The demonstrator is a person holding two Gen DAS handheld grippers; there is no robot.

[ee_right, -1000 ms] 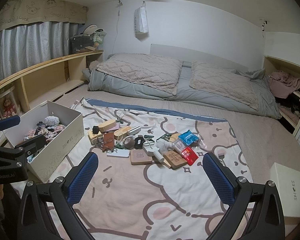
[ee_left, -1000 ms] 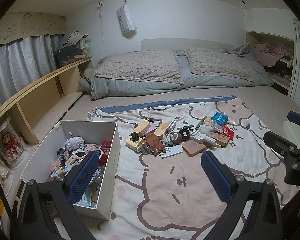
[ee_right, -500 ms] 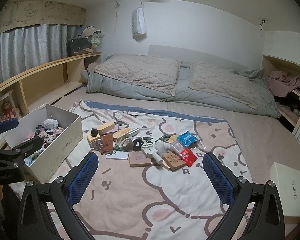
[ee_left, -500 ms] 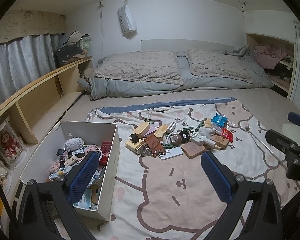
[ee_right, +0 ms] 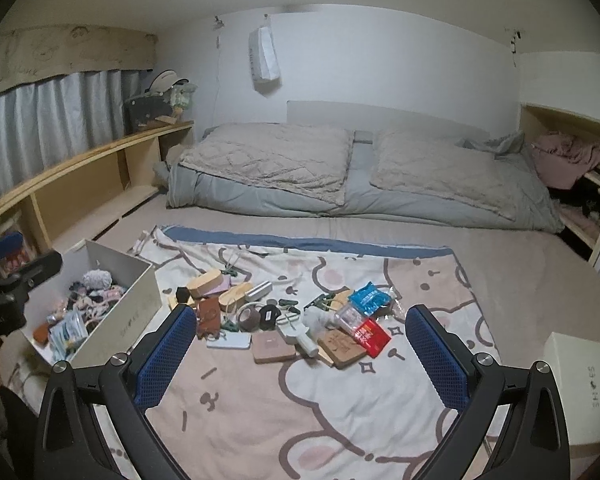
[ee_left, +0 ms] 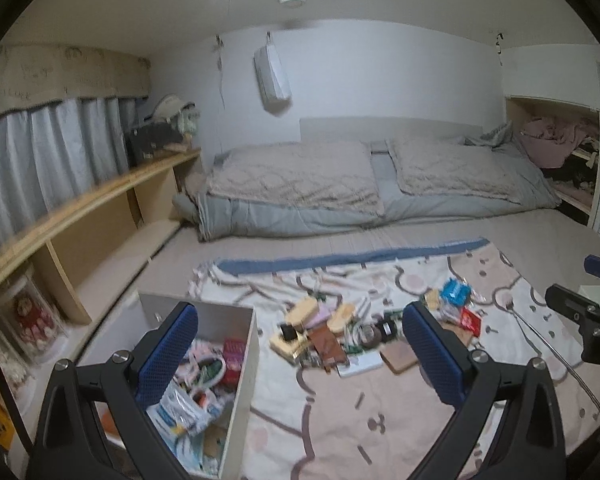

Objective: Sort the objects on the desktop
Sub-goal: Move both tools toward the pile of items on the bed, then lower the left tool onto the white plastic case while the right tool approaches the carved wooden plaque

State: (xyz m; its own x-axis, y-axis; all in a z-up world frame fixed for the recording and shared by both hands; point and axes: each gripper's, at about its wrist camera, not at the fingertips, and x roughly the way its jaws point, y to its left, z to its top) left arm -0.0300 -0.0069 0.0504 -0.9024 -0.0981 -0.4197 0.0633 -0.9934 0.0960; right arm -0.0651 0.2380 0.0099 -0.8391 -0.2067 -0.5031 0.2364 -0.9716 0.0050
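Your left gripper (ee_left: 296, 344) has its blue pads spread wide with nothing between them, and your right gripper (ee_right: 300, 344) is spread just as wide and just as empty. Both hang above the cartoon-print blanket (ee_right: 340, 400), clear of everything on it.

Just past your left gripper's left pad, the white shoebox (ee_left: 247, 360) stands open on the blanket's left edge; its long axis runs away from you toward the bed head, and it holds a jumble of small items. A white lid (ee_right: 576, 376) lies well apart at the far right.

Beyond your fingertips, the pile of desktop objects (ee_right: 284, 316) spreads in a band across the blanket, left to right. Within it, the brown leather case (ee_right: 209, 314) lies with its long axis running roughly away from you, the red packet (ee_right: 370, 336) lies at a slant at the right end, and the blue packet (ee_right: 369, 298) sits just behind it. Finer orientations are too small to tell.

Farther back, the grey quilt (ee_right: 300, 196) lies folded across the bed under two pillows.
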